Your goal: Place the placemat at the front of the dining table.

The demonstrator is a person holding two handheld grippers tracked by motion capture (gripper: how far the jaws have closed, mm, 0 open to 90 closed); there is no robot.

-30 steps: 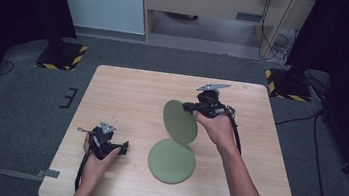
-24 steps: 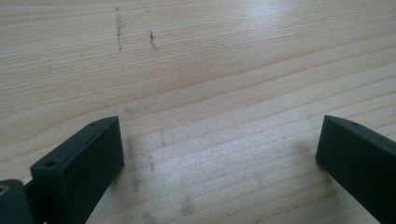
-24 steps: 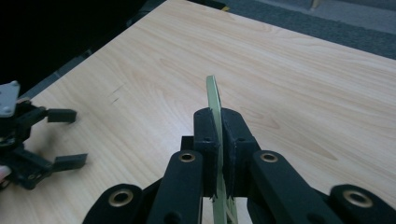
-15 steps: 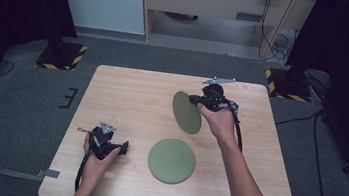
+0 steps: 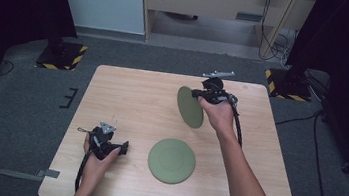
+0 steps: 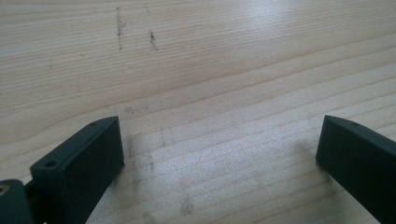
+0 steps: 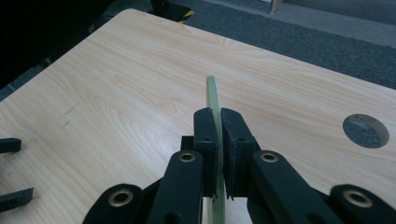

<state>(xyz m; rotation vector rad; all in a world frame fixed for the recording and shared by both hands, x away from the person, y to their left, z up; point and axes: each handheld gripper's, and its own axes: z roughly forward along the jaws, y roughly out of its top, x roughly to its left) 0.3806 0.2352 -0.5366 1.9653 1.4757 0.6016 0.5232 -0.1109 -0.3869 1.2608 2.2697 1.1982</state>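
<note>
My right gripper [image 5: 198, 95] is clamped on a green plate's [image 5: 189, 107] rim, held on edge at upper right — carry step. Left gripper [image 5: 125, 147] idles agape, lower left. Second plate [image 5: 172, 160] lies flat, lower centre — next, I judge, a level set-down.

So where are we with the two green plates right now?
Done: the right gripper is shut on the rim of one green plate and holds it on edge, off the table. In hand: that plate is up near the far right part of the table. Left: setting it down somewhere. The second plate lies flat near the front edge, and the left gripper is open beside it.
</note>
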